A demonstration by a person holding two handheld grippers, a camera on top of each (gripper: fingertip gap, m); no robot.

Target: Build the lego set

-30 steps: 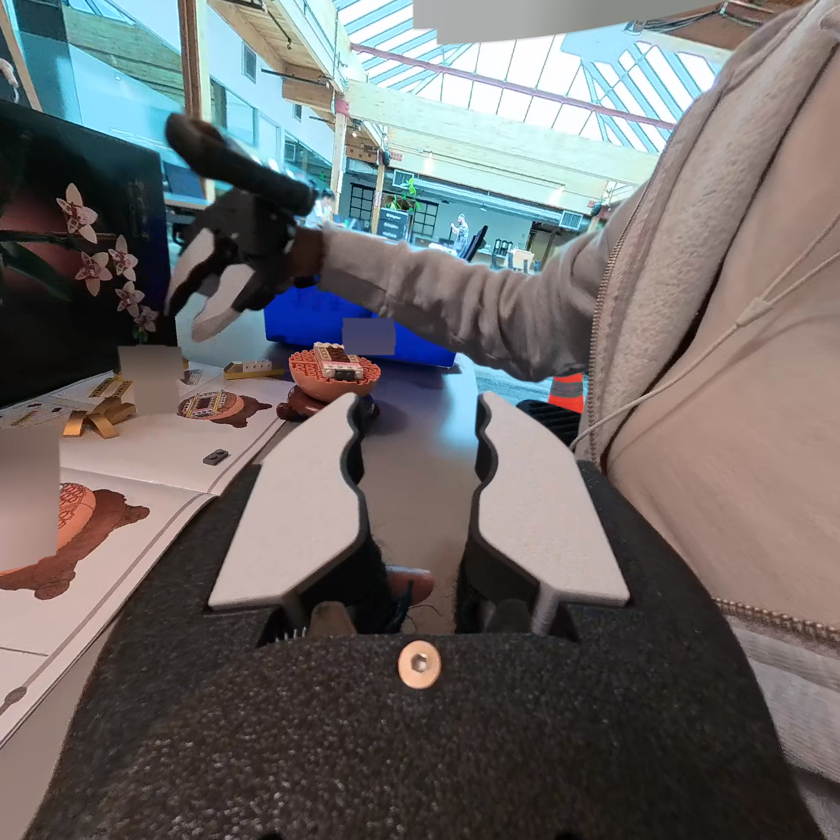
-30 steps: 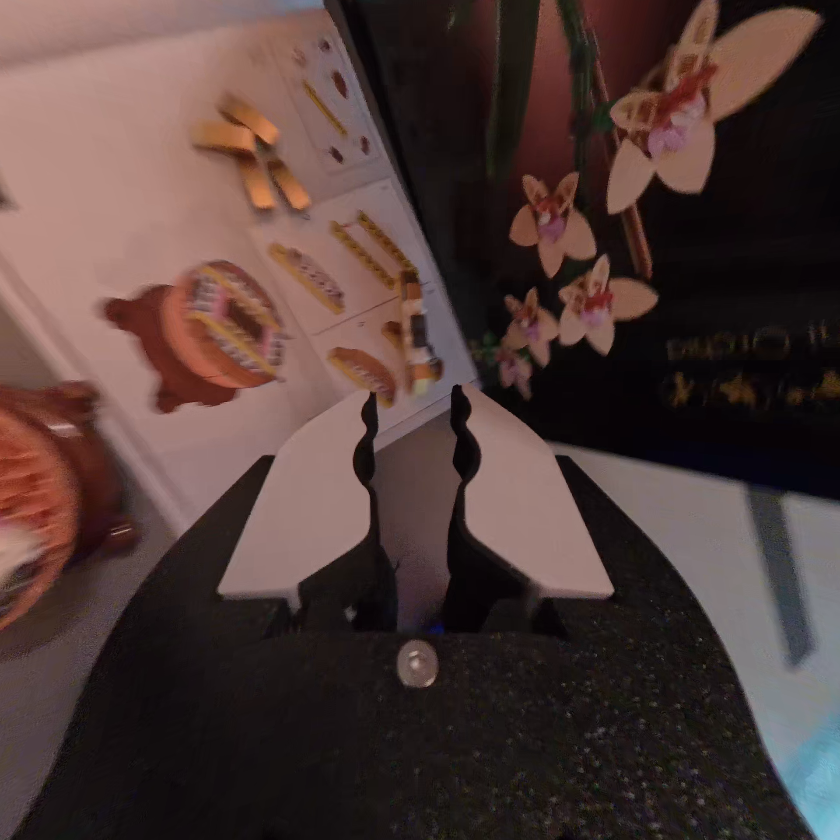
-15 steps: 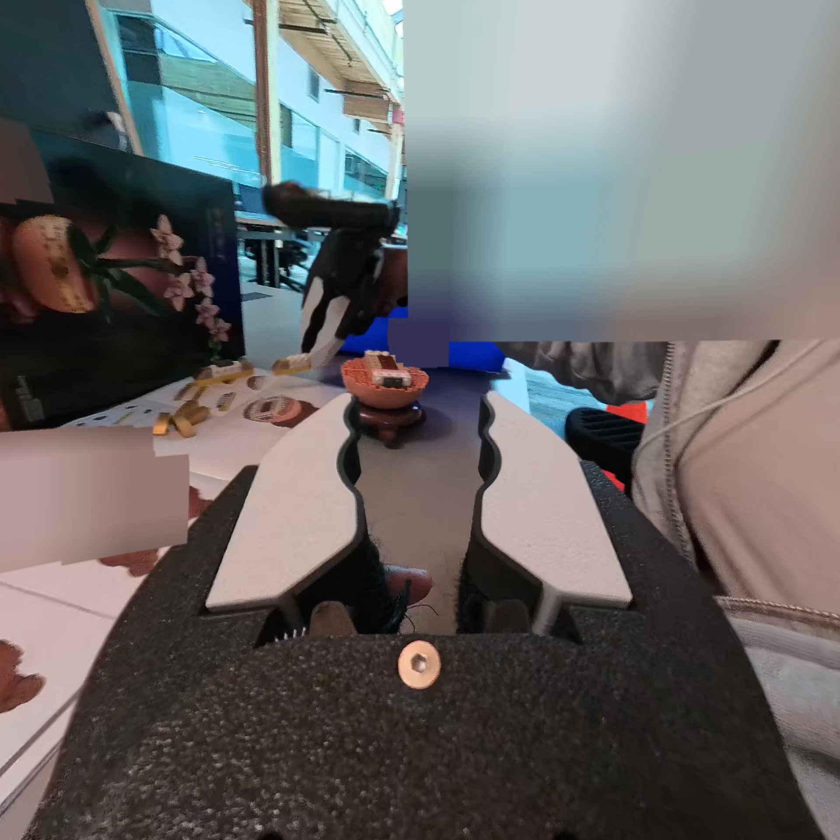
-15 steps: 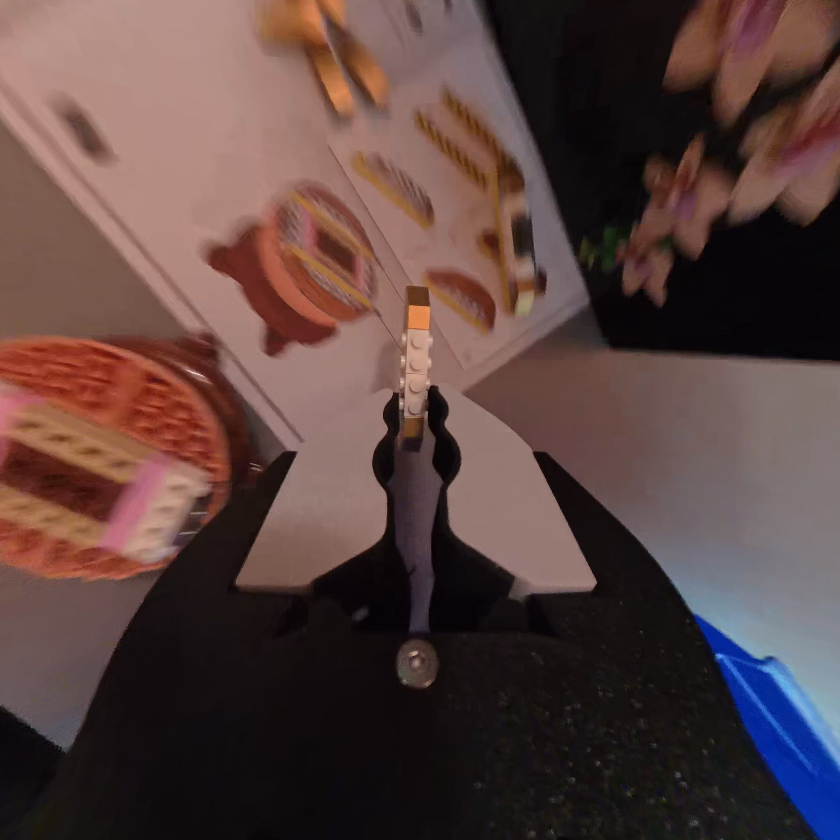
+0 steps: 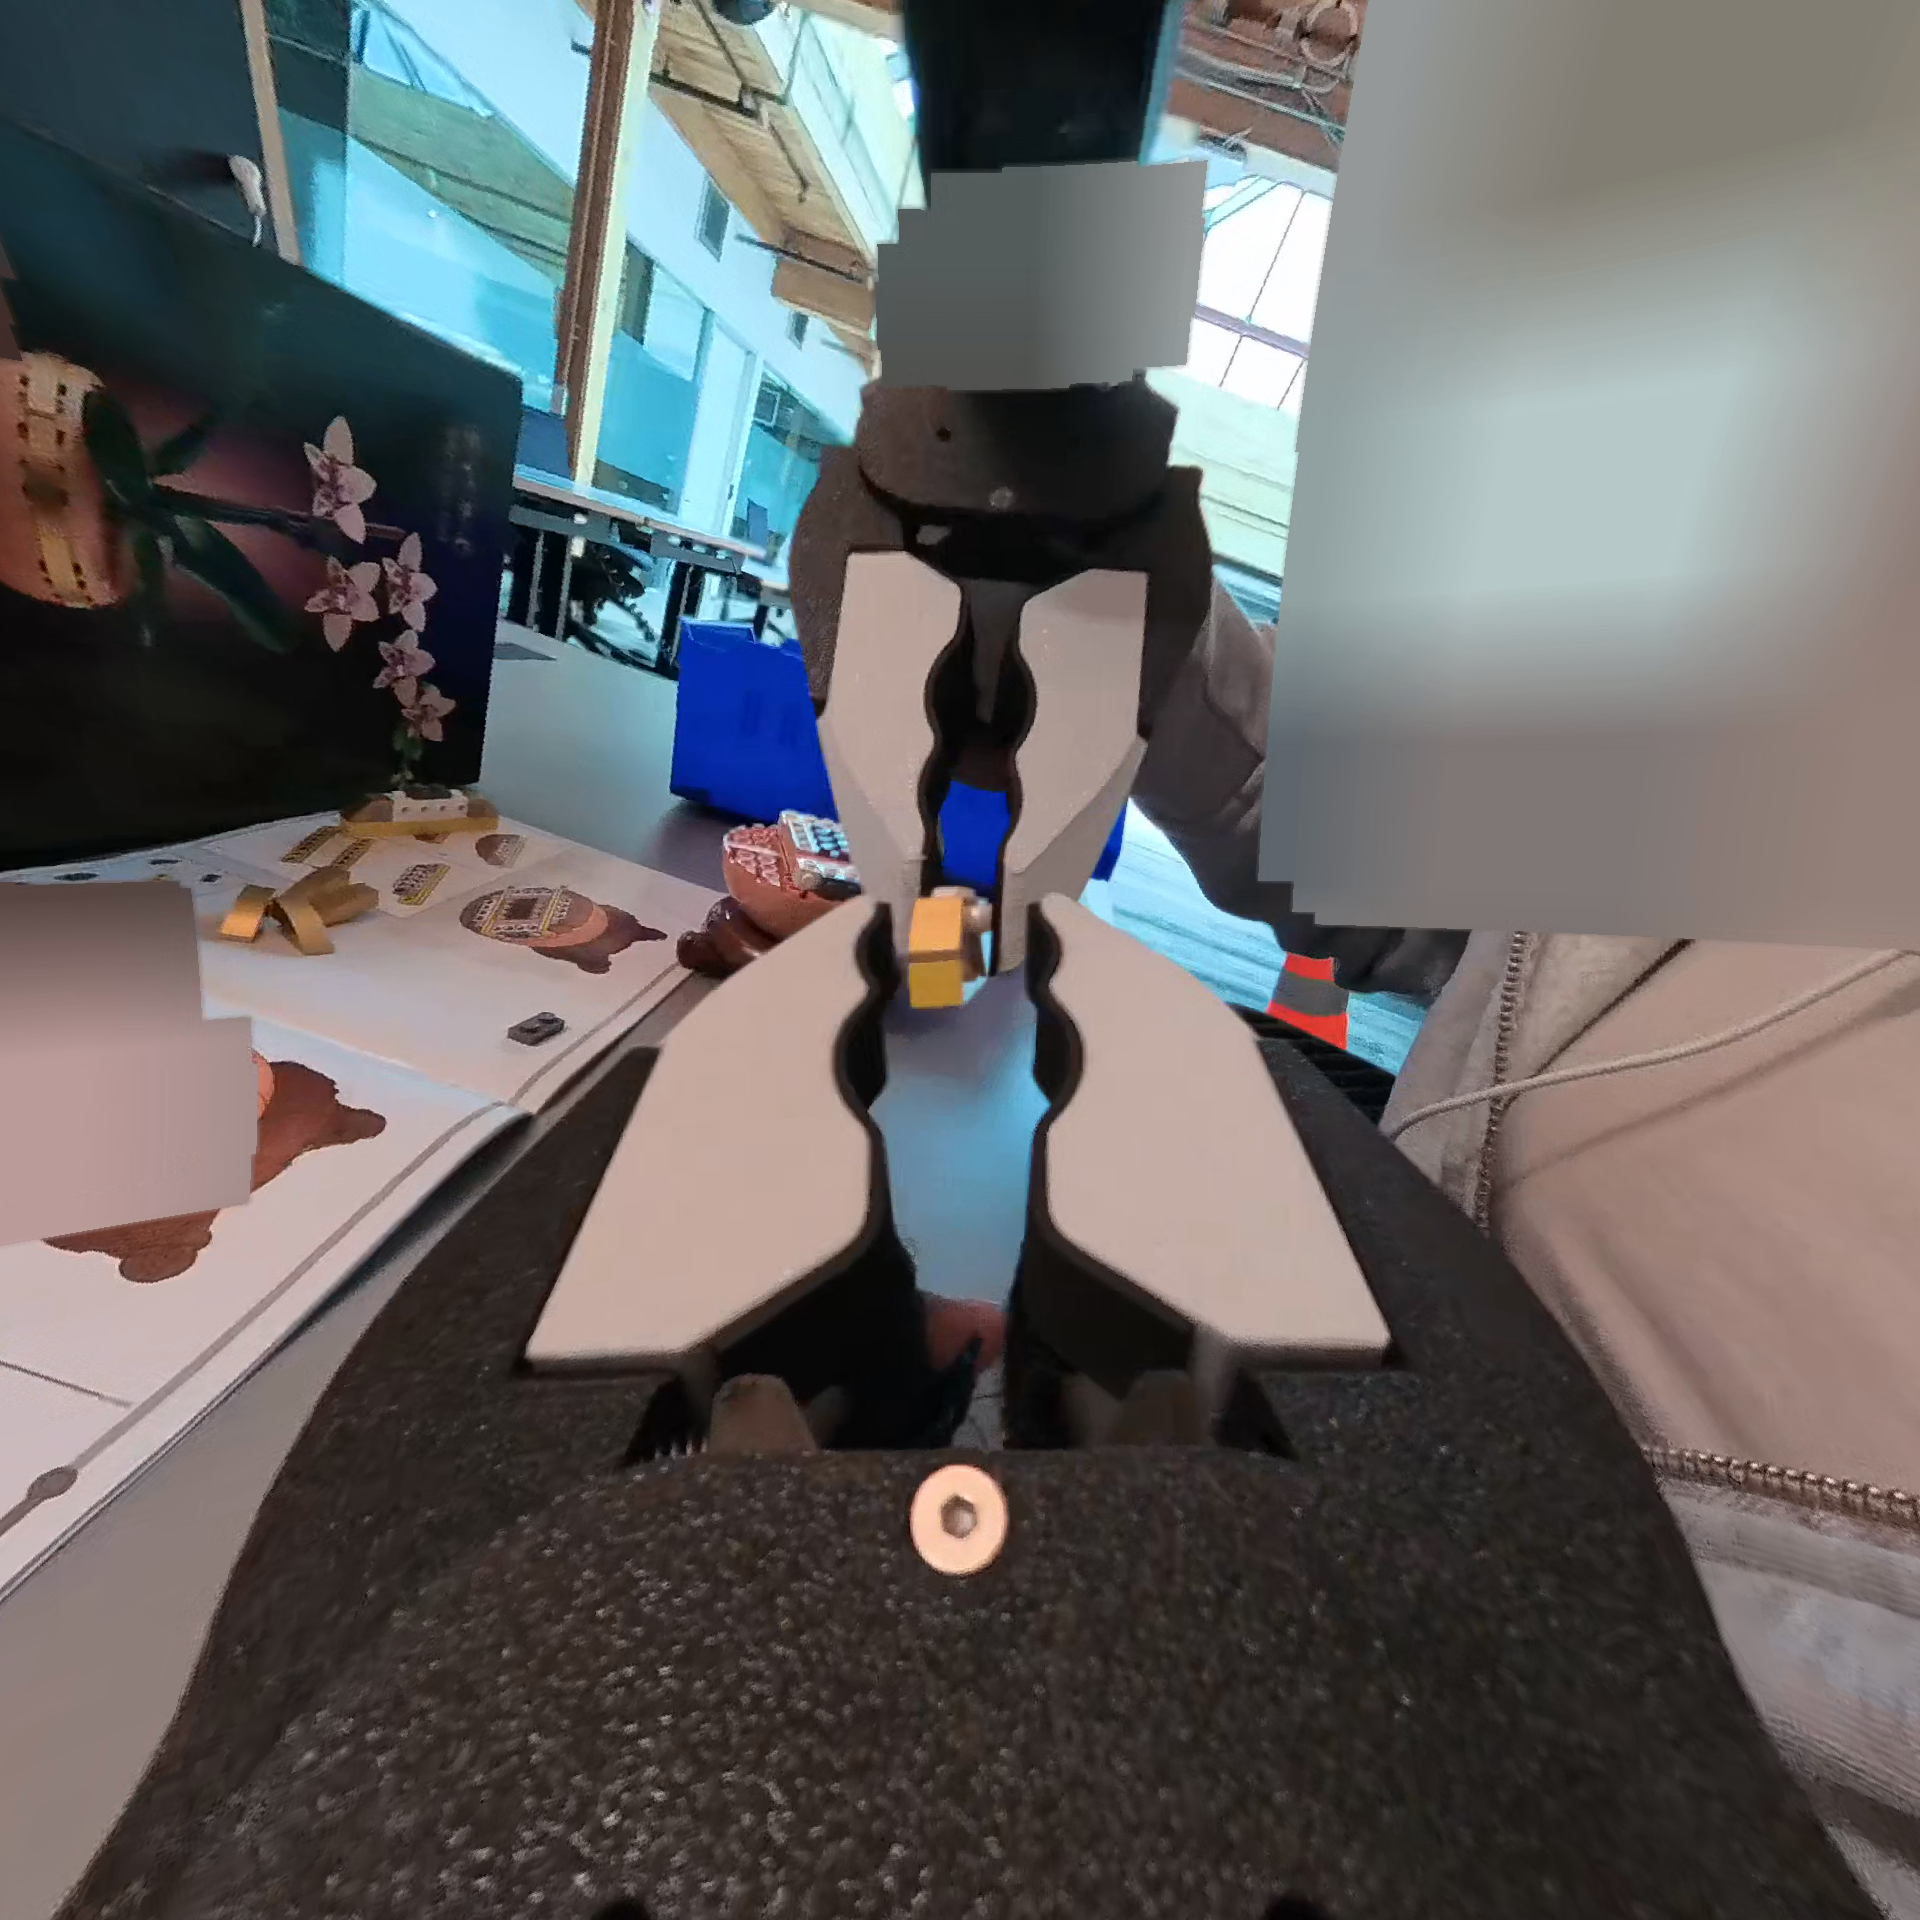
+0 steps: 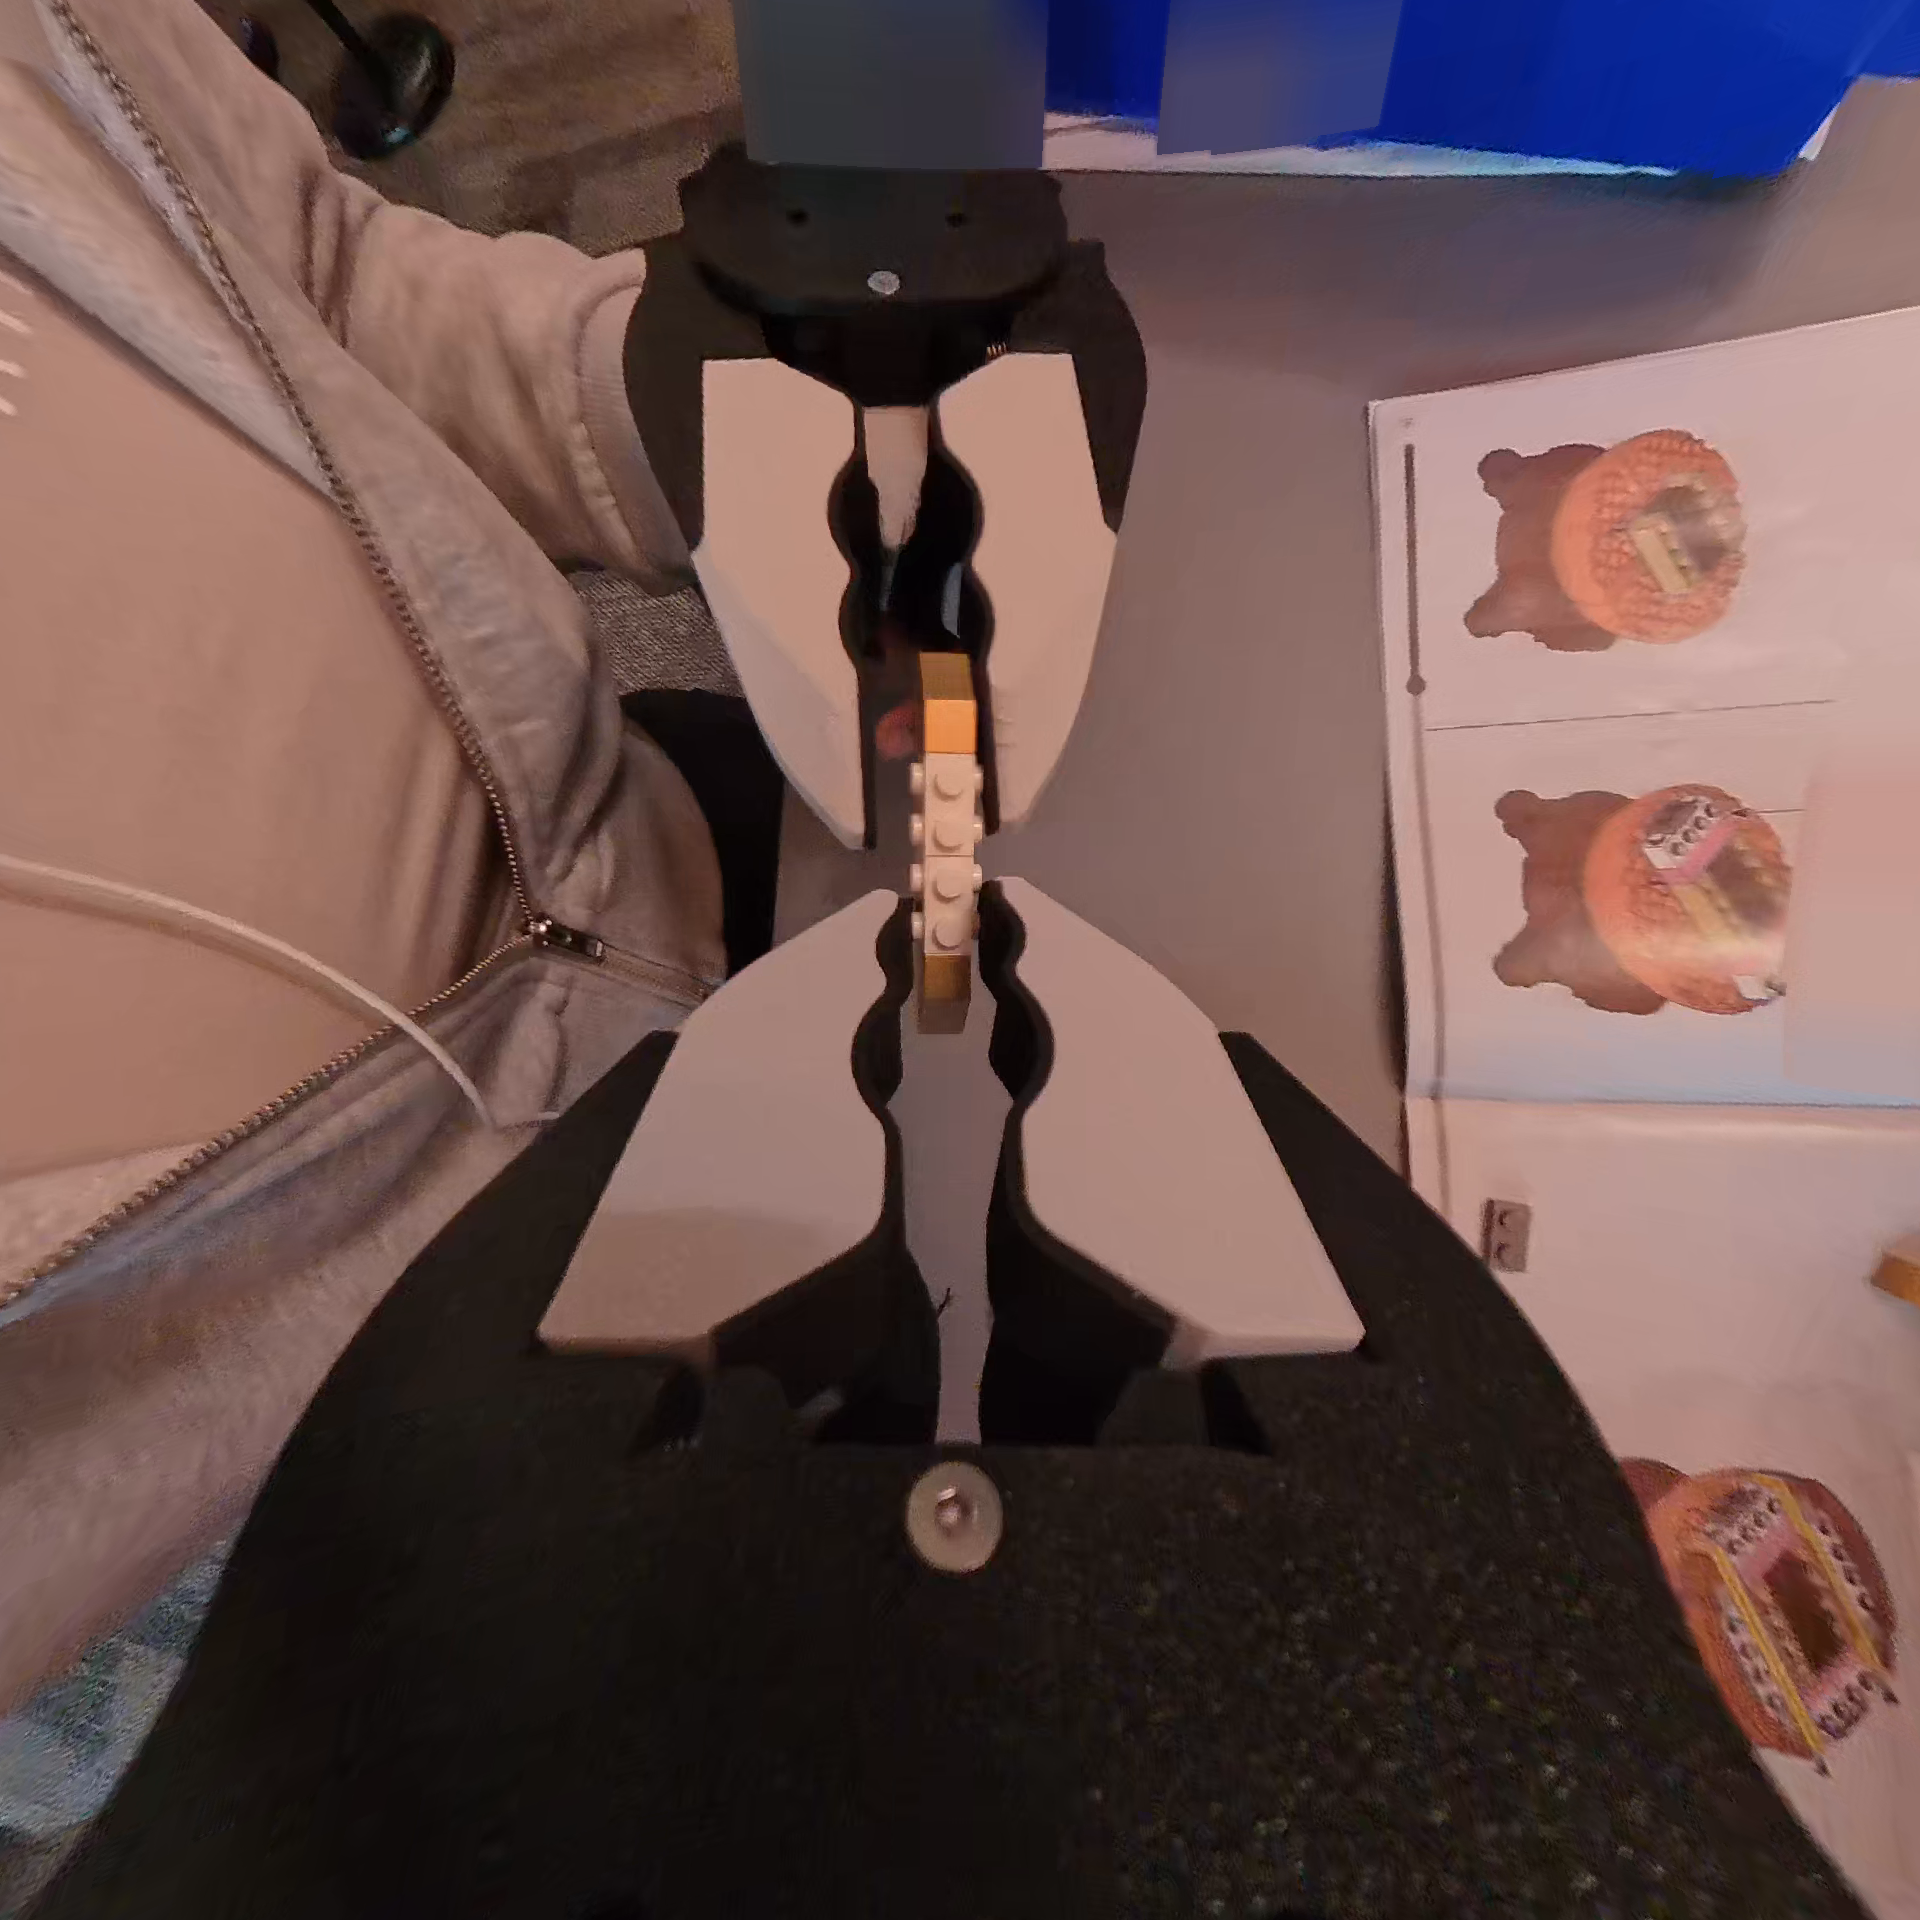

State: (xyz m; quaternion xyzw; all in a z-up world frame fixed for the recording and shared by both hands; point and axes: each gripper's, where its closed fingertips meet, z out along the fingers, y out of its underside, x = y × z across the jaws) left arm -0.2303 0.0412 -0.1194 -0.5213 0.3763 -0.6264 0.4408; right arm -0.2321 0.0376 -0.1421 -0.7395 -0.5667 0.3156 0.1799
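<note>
**A:** ok, left wrist view first. The left tongs (image 5: 954, 920) are spread partway, nothing pinched. The right tongs (image 5: 961, 883) come down from above, tips meeting the left ones, and a gold-and-white brick strip (image 5: 938, 954) hangs from them right in the gap between the left fingertips. Can't tell if it touches the left pads.

**B:** and the rest of the counter (image 5: 592, 748)?

**A:** The round orange-brown pot model (image 5: 774, 883) sits just behind the tips, beside the open instruction booklet (image 5: 416, 997). Loose gold pieces (image 5: 296, 909) and a small dark piece (image 5: 535, 1030) lie on the pages, another gold-and-white strip (image 5: 416, 810) at the foot of the dark set box (image 5: 239, 582). Blue bin (image 5: 743, 727) farther back.

**B:** right wrist view?

**A:** Looking down. The right tongs (image 6: 943, 914) are nearly closed, clamped on the near gold end of the brick strip (image 6: 945, 842). Its far gold end reaches in between the left tongs (image 6: 930, 821), which face it tip to tip and stay wider than the strip. Booklet (image 6: 1621, 748) on the right, person's beige zip hoodie (image 6: 260, 675) on the left.
</note>
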